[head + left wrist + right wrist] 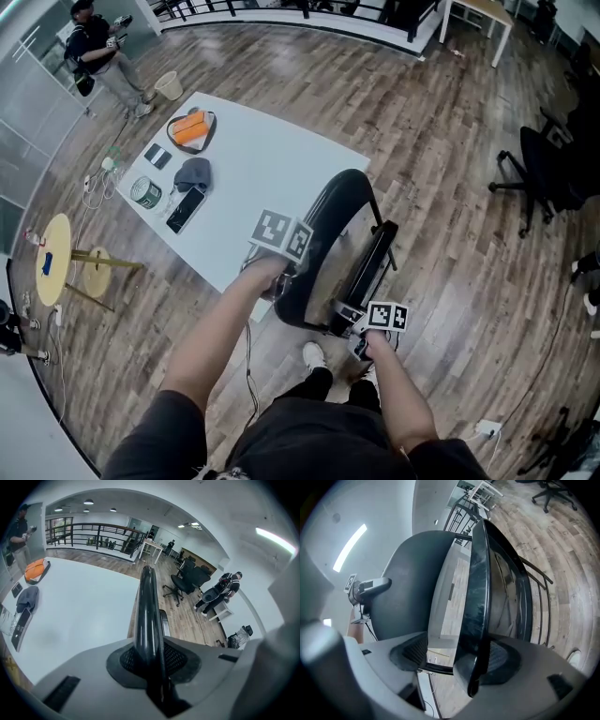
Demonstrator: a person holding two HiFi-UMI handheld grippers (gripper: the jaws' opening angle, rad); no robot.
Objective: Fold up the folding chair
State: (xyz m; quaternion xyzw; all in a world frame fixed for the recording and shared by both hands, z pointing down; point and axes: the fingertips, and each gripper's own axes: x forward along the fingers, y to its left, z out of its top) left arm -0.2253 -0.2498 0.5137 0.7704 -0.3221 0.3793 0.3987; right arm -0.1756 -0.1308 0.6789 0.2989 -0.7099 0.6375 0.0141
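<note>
The black folding chair (330, 246) stands against the white table's near corner, its curved backrest (323, 211) beside its seat (372, 265). My left gripper (284, 284) is shut on the backrest's thin edge (147, 611), which runs straight up between the pads (176, 656). My right gripper (357, 339) is low at the seat's near end. Its jaws stand open around the seat's edge (479, 597). The edge rests against the right-hand pad (508, 658), and a gap shows at the other pad. The left gripper (365, 590) shows beyond the backrest in the right gripper view.
The white table (272, 159) carries an orange item (190, 128), a grey cap (193, 172), a phone (186, 209) and a tin (145, 192). A black office chair (542, 178) stands at right, a yellow stool (53, 258) at left, a person (98, 52) far left.
</note>
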